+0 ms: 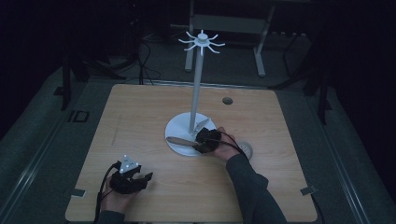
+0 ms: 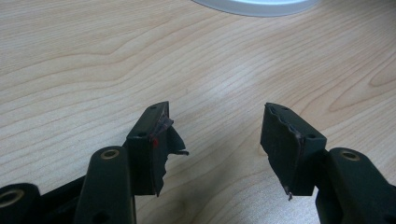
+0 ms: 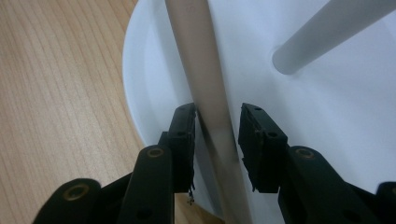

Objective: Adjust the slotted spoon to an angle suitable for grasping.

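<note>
Table: pale wood, with a white stand on it.
Stand: round white base with a tall pole and hooks on top.
Utensil: a long handled thing with a beige handle, lying across the front of the base; in the high view its end points left.
Right gripper: at the base's near edge, jaws either side of the handle. The left jaw is at or against it, and a gap shows at the right jaw, so it is released, not clamped.
Left gripper: resting low near the table's front left, jaws spread wide over bare wood, grasping nothing.
Small round thing: just right of the right hand, too dim to tell.
</note>
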Demonstrator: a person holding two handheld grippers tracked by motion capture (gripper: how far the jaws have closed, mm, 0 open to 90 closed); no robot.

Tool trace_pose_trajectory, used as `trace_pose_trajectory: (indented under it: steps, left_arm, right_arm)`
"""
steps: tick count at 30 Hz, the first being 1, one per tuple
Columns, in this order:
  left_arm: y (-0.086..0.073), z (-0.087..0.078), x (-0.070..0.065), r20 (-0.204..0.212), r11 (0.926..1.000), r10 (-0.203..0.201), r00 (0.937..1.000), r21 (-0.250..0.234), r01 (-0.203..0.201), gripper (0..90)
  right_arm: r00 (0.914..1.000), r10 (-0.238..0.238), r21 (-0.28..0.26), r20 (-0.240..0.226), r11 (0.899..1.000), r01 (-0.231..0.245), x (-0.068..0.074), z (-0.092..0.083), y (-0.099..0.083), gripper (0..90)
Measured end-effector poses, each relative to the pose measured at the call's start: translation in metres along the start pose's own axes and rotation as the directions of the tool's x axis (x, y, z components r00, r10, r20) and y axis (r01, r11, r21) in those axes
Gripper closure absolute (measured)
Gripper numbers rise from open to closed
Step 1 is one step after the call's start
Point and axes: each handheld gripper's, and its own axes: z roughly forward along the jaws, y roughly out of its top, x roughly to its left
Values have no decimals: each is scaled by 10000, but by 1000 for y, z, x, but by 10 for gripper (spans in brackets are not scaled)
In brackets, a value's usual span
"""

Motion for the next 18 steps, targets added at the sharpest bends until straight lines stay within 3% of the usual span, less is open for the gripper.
trace_pose_trajectory:
  steps: [9,18]
  left_arm:
    - [0,-1,1,-8,10000,-27,10000,-6,27,430]
    - [0,-1,1,-9,10000,-15,10000,12,15,430]
  right_arm:
    - [9983,277,190,-520,9995,-267,-7,5,-2,688]
    - [9987,-494,343,-93,9982,497,-1,2,-3,731]
